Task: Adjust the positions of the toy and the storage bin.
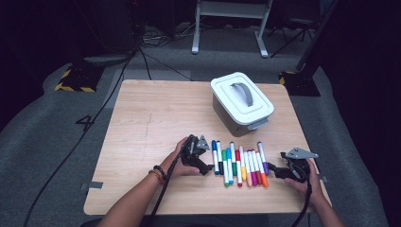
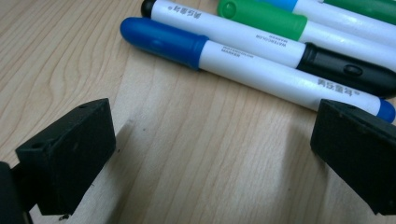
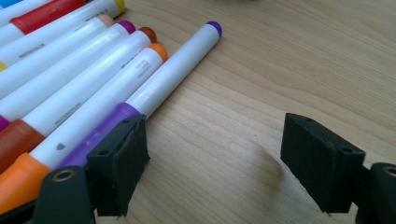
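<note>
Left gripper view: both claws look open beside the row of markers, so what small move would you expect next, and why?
Probably the left claw edges toward the blue-capped marker to straddle it and close. Its jaws stand wide apart over bare wood, and that marker is the nearest one, at the row's end. The right claw is open too, beside the purple marker. The white box has its lid on.
</note>
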The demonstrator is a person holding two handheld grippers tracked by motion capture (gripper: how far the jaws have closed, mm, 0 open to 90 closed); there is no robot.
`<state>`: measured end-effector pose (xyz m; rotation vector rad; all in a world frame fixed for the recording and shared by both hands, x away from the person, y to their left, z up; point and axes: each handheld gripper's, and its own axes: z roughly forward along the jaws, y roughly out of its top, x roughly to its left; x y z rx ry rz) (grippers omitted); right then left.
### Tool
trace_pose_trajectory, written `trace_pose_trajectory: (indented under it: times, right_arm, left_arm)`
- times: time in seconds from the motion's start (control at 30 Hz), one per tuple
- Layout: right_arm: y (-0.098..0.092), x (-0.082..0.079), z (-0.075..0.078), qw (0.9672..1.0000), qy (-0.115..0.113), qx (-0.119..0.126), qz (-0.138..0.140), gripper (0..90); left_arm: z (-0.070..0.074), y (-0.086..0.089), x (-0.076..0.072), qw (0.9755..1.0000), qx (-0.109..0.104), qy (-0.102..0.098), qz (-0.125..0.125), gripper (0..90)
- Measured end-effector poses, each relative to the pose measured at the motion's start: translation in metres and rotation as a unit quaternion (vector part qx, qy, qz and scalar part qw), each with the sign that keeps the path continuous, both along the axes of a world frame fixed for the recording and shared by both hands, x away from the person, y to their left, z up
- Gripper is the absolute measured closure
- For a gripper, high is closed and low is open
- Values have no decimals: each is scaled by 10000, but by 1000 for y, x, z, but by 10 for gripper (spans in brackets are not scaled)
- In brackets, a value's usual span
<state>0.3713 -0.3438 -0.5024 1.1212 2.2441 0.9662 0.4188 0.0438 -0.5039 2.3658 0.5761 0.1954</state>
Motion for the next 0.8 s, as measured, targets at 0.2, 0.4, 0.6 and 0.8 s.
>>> trace_pose_trajectory:
  times: [0.2, 0.4, 0.6, 0.8]
  right_arm:
    - [-2, 0, 0, 10000, 31, 18, -29, 236]
    - [-7, 0, 0, 9999, 28, 23, -134, 241]
    - [-10, -1, 0, 9998, 30, 35, -190, 261]
    - [-11, -1, 1, 9998, -2, 67, -173, 296]
  left_arm:
    - [0, 17, -5, 9999, 24, 25, -169, 4]
    - [-1, 45, -21, 9998, -31, 2, -173, 4]
    - [-2, 75, -33, 9999, -70, -9, 115, 4]
    - [-2, 103, -39, 9995, -49, -20, 318, 5]
